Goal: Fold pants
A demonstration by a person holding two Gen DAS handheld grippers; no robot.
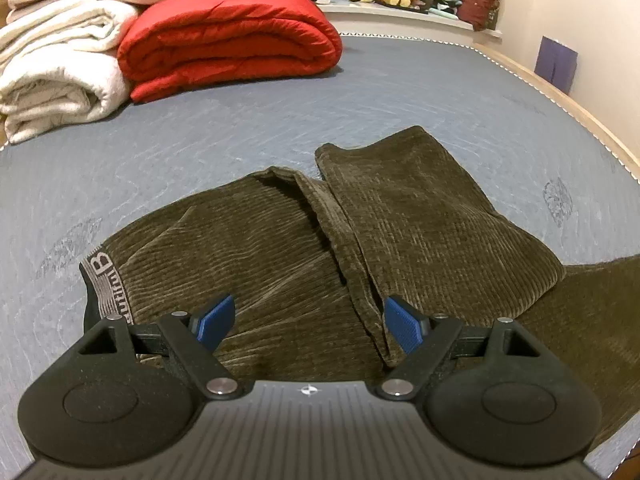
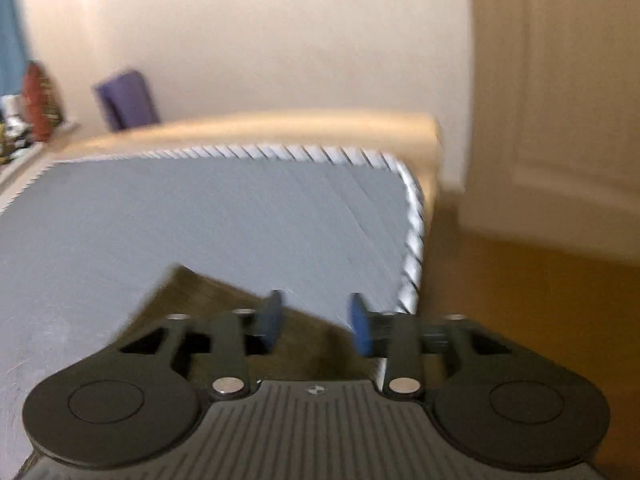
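Olive corduroy pants [image 1: 320, 248] lie on the grey bed [image 1: 240, 132], legs doubled back over the seat. Left tongs [image 1: 306, 326] hang released, spread wide above the cloth, grasping nothing. Right tongs [image 2: 316, 322], blurred, stand parted over a corner of the fabric near the mattress corner, nothing between the pads. Risk: the loose upper leg may slide or unfold if snagged, and the cloth near the edge may slip off. Waistband [image 1: 102, 276] lettering: a large "B", the rest unreadable.
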